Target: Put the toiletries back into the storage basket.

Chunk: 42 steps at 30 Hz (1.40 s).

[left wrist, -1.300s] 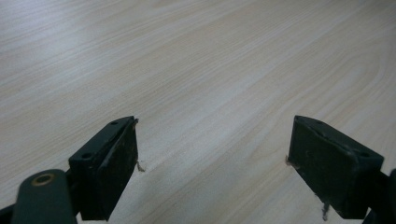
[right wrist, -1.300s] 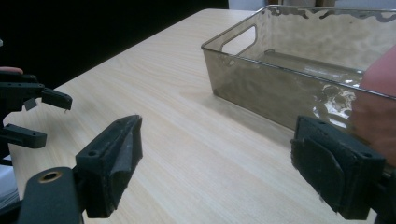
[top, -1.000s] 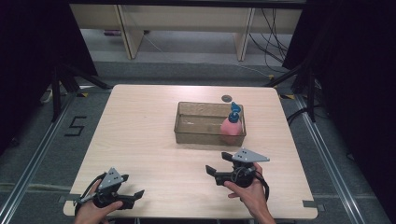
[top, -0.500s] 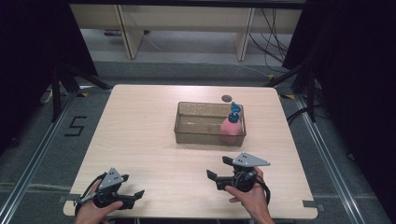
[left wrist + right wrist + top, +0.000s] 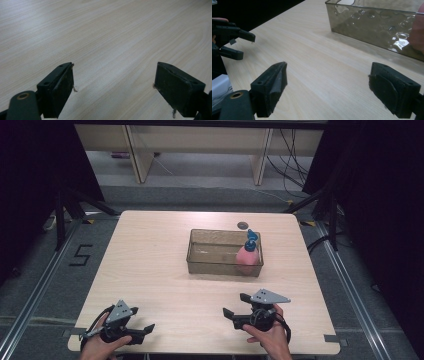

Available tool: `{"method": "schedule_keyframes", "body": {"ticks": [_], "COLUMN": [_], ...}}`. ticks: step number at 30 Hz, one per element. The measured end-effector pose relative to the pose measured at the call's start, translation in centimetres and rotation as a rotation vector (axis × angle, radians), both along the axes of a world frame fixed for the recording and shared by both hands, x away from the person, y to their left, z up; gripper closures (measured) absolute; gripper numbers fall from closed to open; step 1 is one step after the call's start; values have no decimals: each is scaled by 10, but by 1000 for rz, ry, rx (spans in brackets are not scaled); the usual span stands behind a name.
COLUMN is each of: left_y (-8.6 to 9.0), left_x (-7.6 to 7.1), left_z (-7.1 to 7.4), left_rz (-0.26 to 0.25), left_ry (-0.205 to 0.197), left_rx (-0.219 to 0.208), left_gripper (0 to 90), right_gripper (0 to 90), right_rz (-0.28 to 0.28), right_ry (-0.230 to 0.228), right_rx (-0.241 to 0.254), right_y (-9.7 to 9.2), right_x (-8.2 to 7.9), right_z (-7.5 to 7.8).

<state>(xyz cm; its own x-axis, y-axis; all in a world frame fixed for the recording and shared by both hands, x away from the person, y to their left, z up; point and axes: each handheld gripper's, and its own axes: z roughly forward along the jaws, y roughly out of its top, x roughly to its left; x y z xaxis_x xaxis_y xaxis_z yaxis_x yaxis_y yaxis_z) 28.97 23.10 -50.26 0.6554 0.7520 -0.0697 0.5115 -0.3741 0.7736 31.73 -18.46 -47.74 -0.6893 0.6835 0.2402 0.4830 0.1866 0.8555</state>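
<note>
Both tongs sit low at the near edge of the worktop [image 5: 150,265], each with its jaws spread wide and nothing between them. Your left tongs [image 5: 142,330] rest by the near left corner and point across the bare wood. Your right tongs [image 5: 234,307] lie further right, nearer the tray, and aim leftward across the board.

What you are after is most likely the pink bottle [image 5: 247,256] with the blue pump top. It stands upright at the right end of the clear tray [image 5: 210,267], close against the right wall. The tray sits past the middle of the worktop, somewhat right of centre, well apart from both tongs.

To do the reach well, turn your right tongs toward the tray first, since they now face away from the bottle. Come in from above the rim rather than through the wall. Close on the body or the neck, not the pump head, which may give under pressure. Keep the left tongs ready to steady the tray, as it looks light and could slide.

Underneath is pale wood grain, smooth and bare apart from a small dark disc [image 5: 243,225] near the far edge. Beyond it are table legs and trailing cables on a grey floor, with dark curtains on both sides.
</note>
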Motion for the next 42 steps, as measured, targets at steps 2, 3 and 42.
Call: {"method": "schedule_keyframes", "body": {"ticks": [2, 3, 42], "left_y": [0, 0, 0], "left_x": [0, 0, 0], "left_z": [0, 0, 0], "left_rz": [-3, -2, 2], "left_ry": [0, 0, -1], "left_rx": [4, 4, 6], "left_gripper": [152, 152, 152], "right_gripper": [156, 156, 156], "right_rz": [6, 2, 25], "right_ry": [9, 2, 17], "right_rx": [0, -23, -65], "right_y": [0, -1, -3], "right_x": [-1, -1, -25], "right_z": [-1, -1, -10]}}
